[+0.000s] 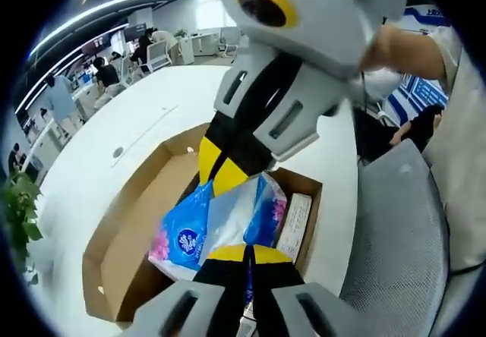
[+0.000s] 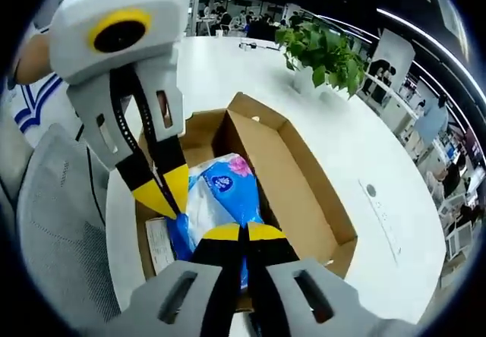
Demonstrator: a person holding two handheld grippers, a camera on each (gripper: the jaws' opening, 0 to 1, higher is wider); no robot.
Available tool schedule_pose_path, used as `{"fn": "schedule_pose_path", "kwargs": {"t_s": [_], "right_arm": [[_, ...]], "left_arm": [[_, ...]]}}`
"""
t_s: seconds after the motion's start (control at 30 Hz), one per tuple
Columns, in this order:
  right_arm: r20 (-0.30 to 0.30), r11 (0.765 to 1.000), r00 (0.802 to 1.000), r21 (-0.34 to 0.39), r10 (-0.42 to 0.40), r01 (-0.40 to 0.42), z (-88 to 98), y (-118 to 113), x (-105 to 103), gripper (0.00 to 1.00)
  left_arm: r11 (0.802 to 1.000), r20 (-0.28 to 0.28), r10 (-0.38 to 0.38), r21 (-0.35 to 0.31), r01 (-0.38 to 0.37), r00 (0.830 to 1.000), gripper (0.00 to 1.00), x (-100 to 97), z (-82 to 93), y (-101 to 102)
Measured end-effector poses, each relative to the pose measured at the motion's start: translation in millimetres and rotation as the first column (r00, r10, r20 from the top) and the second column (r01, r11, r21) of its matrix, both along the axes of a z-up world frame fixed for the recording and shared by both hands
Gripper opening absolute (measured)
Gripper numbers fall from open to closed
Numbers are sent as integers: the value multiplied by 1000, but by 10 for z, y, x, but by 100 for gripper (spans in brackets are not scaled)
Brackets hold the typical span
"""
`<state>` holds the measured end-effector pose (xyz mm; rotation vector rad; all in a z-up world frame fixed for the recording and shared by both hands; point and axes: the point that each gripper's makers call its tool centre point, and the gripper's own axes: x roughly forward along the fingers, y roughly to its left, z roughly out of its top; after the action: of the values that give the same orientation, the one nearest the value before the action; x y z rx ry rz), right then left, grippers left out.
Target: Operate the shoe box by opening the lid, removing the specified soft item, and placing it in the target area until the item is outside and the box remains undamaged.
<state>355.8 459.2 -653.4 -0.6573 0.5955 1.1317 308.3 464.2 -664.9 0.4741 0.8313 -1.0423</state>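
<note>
Tissue pack (image 2: 220,196) pinched by both grippers, box (image 2: 304,193) lid open

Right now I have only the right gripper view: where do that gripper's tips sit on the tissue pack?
Observer: The left gripper view shows the right gripper with its tips at the tissue pack's far edge, inside the box.
Operator: Open or shut?
Observer: From there the jaws look closed together.
Operator: Who holds it?
Observer: A bare forearm reaches in behind it.
</note>
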Motion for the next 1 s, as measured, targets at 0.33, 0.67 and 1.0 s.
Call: {"fn": "schedule_pose_path", "kwargs": {"t_s": [0.33, 0.67, 1.0], "right_arm": [[32, 999, 999, 35, 27, -28, 354, -62, -5, 0], [12, 997, 999, 72, 30, -31, 529, -284, -36, 0], [35, 999, 999, 49, 15, -17, 550, -681, -38, 0]], "left_arm": [[999, 29, 11, -34, -10, 1000, 0, -4, 353, -109], [997, 27, -39, -70, 41, 999, 0, -56, 530, -435], [992, 17, -91, -92, 92, 996, 0, -49, 554, -817]]}}
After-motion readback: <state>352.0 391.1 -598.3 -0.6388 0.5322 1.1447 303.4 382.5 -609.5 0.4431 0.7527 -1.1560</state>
